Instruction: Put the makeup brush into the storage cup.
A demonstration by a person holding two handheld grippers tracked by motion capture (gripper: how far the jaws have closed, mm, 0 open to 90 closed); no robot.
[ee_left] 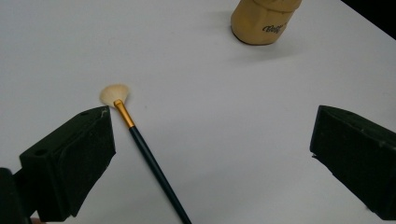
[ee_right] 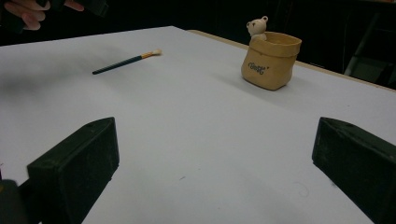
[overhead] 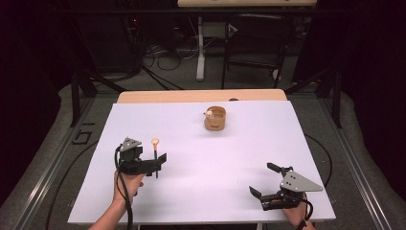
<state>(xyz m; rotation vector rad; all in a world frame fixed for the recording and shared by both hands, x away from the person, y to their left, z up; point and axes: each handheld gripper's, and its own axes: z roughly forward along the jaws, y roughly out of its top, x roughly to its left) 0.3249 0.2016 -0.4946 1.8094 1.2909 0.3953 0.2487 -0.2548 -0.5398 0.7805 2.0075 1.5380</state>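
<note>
A thin brush [overhead: 155, 155] with a dark handle, gold ferrule and pale bristles lies on the white table sheet [overhead: 206, 187] at the left. My left gripper [overhead: 151, 158] hovers over it, open. In the left gripper view the brush [ee_left: 149, 154] lies between the wide-apart jaws, close to the left one, and my left gripper [ee_left: 212, 126] holds nothing. A tan sack-shaped pot [overhead: 215, 120] with a small bear figure on its rim stands at the back centre. My right gripper [overhead: 264, 179] rests open near the front right, with nothing in it.
The pot [ee_right: 271, 58] and brush [ee_right: 123, 63] lie far ahead of my right gripper [ee_right: 217, 140]. A wooden table edge [overhead: 201, 96] shows behind the sheet. A dark chair [overhead: 258, 43] and cables stand on the floor beyond.
</note>
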